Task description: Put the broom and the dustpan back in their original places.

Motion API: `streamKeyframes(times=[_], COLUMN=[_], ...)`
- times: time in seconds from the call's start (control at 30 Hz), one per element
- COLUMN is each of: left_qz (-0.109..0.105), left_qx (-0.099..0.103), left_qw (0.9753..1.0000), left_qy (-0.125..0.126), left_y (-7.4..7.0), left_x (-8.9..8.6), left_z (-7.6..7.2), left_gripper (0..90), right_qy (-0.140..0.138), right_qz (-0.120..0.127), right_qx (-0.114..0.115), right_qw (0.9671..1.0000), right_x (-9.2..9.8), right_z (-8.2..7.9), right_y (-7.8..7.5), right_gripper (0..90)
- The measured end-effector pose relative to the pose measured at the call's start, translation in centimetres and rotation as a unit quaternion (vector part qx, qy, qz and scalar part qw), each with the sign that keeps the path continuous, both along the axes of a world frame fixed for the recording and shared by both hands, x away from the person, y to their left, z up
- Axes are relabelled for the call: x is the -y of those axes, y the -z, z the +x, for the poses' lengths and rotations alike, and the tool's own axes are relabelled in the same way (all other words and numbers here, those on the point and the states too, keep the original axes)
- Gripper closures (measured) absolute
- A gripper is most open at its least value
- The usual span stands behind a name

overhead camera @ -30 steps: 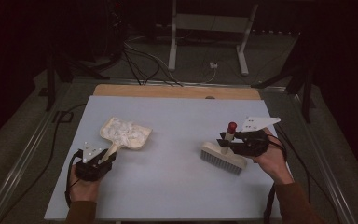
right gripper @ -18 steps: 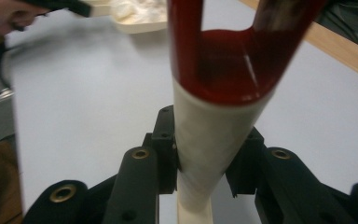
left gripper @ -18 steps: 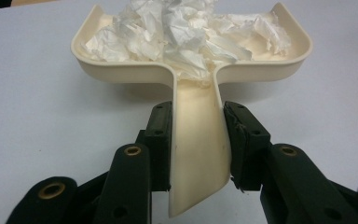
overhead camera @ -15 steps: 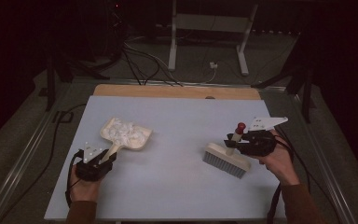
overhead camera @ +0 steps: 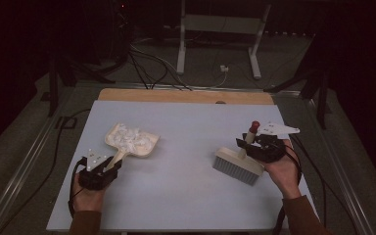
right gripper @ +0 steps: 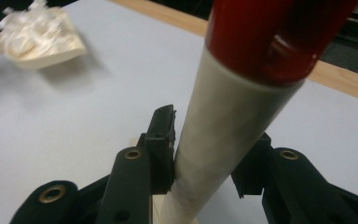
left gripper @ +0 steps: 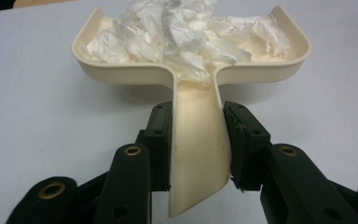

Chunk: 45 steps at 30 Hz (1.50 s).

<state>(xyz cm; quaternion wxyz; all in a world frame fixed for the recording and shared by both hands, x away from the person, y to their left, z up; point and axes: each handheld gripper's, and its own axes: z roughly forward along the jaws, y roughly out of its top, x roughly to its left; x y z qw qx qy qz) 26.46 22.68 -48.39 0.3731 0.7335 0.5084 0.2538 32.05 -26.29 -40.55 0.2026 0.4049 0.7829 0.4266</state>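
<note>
Brush [overhead camera: 239,164] was shifted right by right gripper [overhead camera: 254,144], clamped on handle; dustpan [overhead camera: 129,141] w/ paper gripped by left gripper [overhead camera: 108,165].

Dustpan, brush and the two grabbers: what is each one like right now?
Dustpan: on the table, full of crumpled white paper.
Brush: bristles down on the table, handle tilted up.
Left gripper: shut on the dustpan's handle.
Right gripper: shut on the brush's handle.
</note>
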Motion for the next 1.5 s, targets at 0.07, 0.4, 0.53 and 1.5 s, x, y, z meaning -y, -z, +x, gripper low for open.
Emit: streamKeyframes(times=[0.07,0.4,0.53,1.5], left_qz=[0.0,0.0,-0.001,-0.002], left_qx=[0.0,0.001,0.001,0.003], left_qw=[1.0,1.0,1.0,1.0], left_qy=[0.0,-0.002,-0.002,-0.007], left_y=[0.0,0.0,0.0,-0.1], left_x=[0.0,0.1,0.0,0.0], left_z=[0.0,0.0,-0.1,-0.1], left_gripper=[66.0,66.0,66.0,66.0], right_qy=[0.018,0.112,0.105,-0.079], right_qz=[0.008,-0.009,0.008,0.028], right_qx=[0.002,0.039,0.02,-0.072], right_qw=[0.9998,0.9929,0.9942,0.9939], right_x=[0.0,-0.8,-0.6,3.5], right_z=[0.0,0.2,0.6,-2.3], right_y=[0.2,1.5,1.3,-1.5], right_gripper=[64.7,63.0,65.2,69.6])
